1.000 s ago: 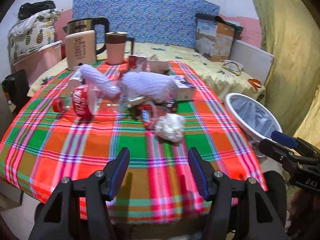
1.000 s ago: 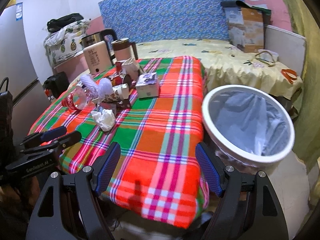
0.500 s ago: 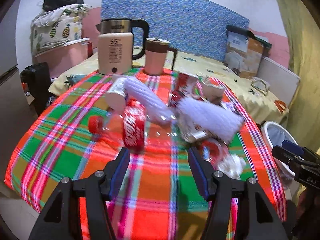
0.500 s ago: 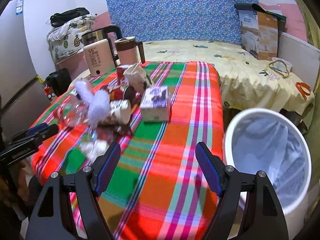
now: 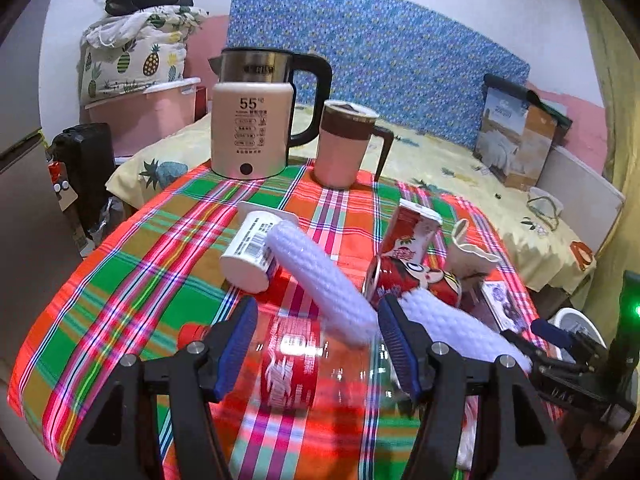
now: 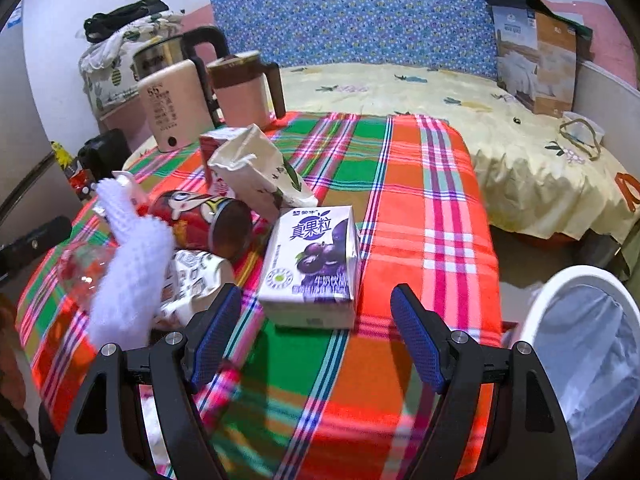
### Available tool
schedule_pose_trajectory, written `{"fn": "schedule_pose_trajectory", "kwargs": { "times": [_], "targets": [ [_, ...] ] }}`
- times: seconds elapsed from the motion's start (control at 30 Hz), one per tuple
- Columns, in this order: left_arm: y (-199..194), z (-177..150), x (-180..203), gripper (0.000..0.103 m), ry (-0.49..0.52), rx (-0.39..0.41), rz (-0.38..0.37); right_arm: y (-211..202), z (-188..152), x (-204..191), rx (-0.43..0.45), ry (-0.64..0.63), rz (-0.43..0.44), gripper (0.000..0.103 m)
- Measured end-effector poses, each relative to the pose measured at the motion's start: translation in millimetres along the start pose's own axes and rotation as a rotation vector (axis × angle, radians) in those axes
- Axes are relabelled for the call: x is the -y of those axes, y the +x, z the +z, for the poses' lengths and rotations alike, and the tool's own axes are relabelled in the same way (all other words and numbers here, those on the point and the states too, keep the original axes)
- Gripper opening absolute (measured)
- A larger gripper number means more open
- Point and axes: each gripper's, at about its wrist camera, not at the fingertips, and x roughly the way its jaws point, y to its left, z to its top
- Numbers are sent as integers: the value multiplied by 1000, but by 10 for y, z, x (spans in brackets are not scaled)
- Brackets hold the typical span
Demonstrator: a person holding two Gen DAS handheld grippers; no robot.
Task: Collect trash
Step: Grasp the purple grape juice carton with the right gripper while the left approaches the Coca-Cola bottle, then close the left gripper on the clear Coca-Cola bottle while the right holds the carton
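A: What covered the table?
B: A red-and-green plaid cloth [image 5: 120,280], strewn with trash.
A: And the tongs?
B: The left gripper [image 5: 318,346], jaws just widened, straddled a clear plastic bottle with a red label [image 5: 294,364] without pressing it. The right gripper [image 6: 316,336] gaped empty before a purple-and-white milk carton [image 6: 312,264]; the white bin [image 6: 560,300] stood near right.

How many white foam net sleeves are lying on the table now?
2. One foam net sleeve lies over the clear cola bottle, beside the white cup. The other foam net sleeve lies right of it, before the red can. More may be hidden.
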Motion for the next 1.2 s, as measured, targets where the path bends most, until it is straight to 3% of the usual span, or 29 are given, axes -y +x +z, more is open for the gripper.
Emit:
{"fn": "schedule_pose_trajectory", "kwargs": {
  "times": [0.2,0.4,0.5,0.63,0.8,0.9,1.03,1.2],
  "targets": [
    [181,-15,91,65,37,-72,10,75,37,15,-29,22,-3,78],
    [-73,-173,-16,65,39,-69,35,84,70,37,-28,34,-7,78],
    [-153,-262,-146,70,-5,-91,31,110,82,58,-41,53,-3,78],
    [-276,-344,-335,71,-100,-104,16,152,104,116,-58,80,3,59],
    [-324,-399,-465,71,-167,-114,-39,136,86,131,-58,79,12,59],
    [-396,-324,-501,71,-116,-47,-46,125,74,148,-59,79,19,59],
    [-271,-149,-494,74,72,5,-68,109,60,155,-60,76,27,59],
    [55,-47,-500,74,208,-70,-300,91,45,168,-59,81,34,58]
  ]
}}
